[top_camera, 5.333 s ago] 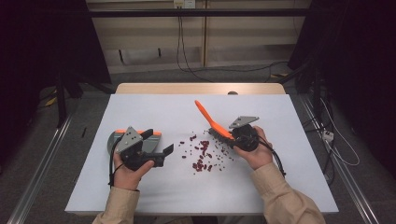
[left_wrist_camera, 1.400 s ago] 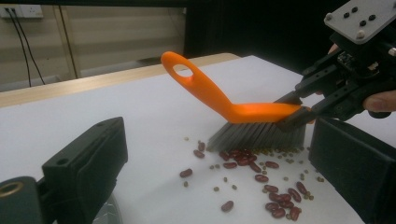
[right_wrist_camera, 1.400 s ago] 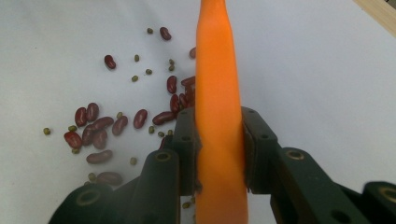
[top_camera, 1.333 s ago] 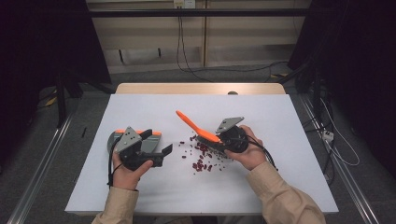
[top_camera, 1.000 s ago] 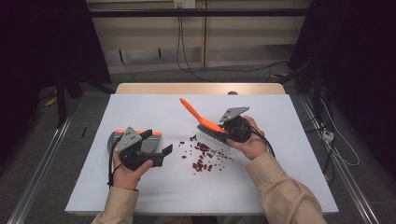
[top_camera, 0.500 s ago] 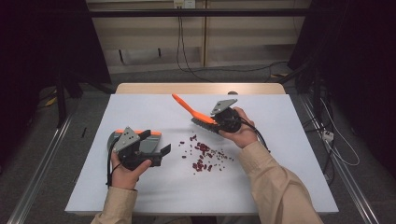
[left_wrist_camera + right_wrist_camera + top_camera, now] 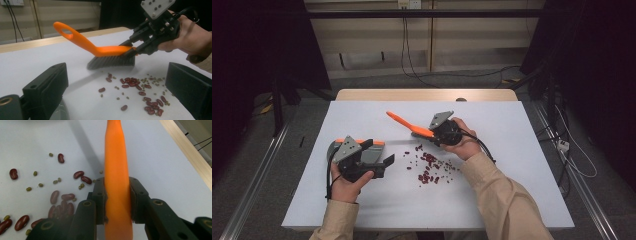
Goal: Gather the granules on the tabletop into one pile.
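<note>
The table (image 7: pixel 362 210) has a plain white top with a light wooden strip (image 7: pixel 427 94) along its far edge. Metal rails (image 7: pixel 254 180) run along the grey floor on both sides of it. Behind it stands a pale low wall (image 7: pixel 472 47) with a socket plate (image 7: pixel 408 4) near the top. Black cables (image 7: pixel 404 45) hang from that plate to the floor. A white plug block (image 7: pixel 563 145) lies on the floor to the right, with a white cord (image 7: pixel 579 170) trailing from it. Dark drapes (image 7: pixel 597 75) close off both sides.
</note>
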### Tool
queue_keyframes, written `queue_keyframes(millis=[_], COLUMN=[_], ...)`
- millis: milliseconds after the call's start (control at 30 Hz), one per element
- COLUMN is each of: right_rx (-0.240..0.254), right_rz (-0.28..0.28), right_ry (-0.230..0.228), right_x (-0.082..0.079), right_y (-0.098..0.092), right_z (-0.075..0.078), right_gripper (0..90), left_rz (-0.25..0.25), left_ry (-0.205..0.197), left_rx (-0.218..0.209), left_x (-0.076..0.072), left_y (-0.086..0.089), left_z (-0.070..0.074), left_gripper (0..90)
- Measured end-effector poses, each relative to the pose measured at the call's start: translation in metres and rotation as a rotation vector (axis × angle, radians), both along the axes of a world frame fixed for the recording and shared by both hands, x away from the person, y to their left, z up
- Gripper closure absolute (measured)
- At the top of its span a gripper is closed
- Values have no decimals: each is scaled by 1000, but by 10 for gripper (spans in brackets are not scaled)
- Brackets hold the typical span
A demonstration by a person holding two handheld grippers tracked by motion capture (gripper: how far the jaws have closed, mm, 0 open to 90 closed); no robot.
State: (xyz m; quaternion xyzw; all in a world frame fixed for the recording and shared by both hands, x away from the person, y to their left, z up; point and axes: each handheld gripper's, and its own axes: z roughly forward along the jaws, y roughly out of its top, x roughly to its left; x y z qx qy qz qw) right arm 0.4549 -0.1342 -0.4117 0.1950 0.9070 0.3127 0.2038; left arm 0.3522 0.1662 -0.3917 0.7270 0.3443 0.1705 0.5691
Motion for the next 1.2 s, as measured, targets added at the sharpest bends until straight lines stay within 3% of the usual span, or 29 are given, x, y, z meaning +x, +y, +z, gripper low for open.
queue_keyframes(millis=[767,1000,1200], right_rx=[15,29,48], right_rz=[107,91,5], right_ry=[60,73,75], right_x=[-37,-43,-42], right_y=[-2,-6,-18], right_z=[4,6,12], right_gripper=[712,713,713], left_rz=[7,5,7], left_ry=[-6,-5,-4], left_rx=[-3,-2,-1], left_x=[-1,-1,-1], left_y=[2,1,1], left_z=[2,2,2], left_gripper=[46,46,46])
